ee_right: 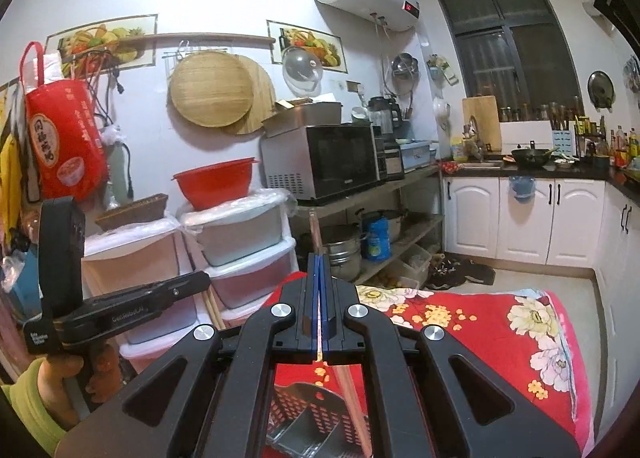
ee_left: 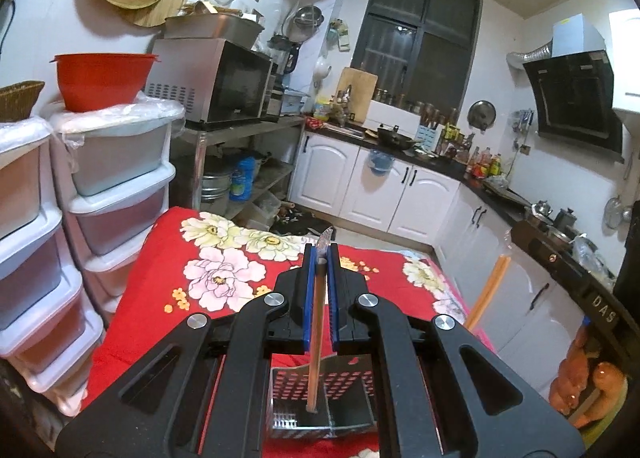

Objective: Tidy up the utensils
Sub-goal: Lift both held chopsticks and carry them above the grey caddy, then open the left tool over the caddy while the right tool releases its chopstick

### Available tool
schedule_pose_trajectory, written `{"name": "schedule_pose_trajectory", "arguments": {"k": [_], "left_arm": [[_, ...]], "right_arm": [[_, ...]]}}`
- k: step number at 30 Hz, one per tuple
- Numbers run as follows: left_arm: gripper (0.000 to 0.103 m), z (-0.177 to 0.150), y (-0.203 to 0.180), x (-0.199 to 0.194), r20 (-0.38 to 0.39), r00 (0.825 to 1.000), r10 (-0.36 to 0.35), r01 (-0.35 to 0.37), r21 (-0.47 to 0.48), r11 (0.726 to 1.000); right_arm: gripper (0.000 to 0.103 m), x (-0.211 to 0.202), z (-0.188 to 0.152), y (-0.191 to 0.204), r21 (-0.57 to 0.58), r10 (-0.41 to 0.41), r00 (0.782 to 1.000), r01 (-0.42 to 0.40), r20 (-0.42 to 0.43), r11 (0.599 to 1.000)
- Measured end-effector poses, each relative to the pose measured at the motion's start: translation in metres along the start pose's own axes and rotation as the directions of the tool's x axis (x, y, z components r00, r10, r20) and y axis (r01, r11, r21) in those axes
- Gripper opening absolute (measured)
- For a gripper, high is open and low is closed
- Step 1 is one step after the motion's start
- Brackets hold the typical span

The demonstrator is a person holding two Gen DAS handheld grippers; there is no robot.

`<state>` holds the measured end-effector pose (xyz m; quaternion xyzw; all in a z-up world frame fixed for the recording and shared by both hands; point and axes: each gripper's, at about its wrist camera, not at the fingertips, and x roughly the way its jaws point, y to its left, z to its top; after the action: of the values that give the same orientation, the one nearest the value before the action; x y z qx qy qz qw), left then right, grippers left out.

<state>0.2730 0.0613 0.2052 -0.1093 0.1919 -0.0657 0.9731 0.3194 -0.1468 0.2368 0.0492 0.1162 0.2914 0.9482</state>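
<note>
The left tool is pinched tight on a thin brown chopstick, whose low end hangs over a shiny metal holder with holes. The holder sits on the red flowered tabletop. The right tool is squeezed on a pair of chopsticks, above the same holder.

We see a table under a red floral cloth, big white, pink and yellow blooms printed on it. Sitting directly on the cloth is a perforated metal utensil holder, divided into compartments, at the near end. In the right wrist view the same holder sits at the near left part of the cloth.
</note>
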Motion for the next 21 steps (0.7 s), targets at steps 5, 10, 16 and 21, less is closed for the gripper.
{"name": "schedule_pose_trajectory", "arguments": {"k": [5,10,16,21], "left_arm": [[0.002,-0.02,0.007,0.018,-0.024,0.999,0.023,-0.023,-0.003,1.0],[0.002,-0.036,0.017,0.03,-0.057,0.998,0.033,-0.033,-0.01,0.999],[0.002,-0.055,0.028,0.041,-0.116,0.993,0.03,-0.033,-0.026,0.999],[0.002,-0.065,0.031,0.04,-0.139,0.99,0.027,-0.03,-0.022,0.999]], "right_arm": [[0.001,0.015,-0.016,-0.004,0.009,-0.005,0.999,0.005,-0.037,1.0],[0.001,0.027,-0.036,-0.006,0.018,-0.014,0.997,0.016,-0.08,1.0],[0.001,0.031,-0.056,-0.011,0.035,-0.041,0.992,0.046,-0.123,0.998],[0.001,0.025,-0.064,-0.019,0.048,-0.087,0.986,0.095,-0.14,0.994]]}}
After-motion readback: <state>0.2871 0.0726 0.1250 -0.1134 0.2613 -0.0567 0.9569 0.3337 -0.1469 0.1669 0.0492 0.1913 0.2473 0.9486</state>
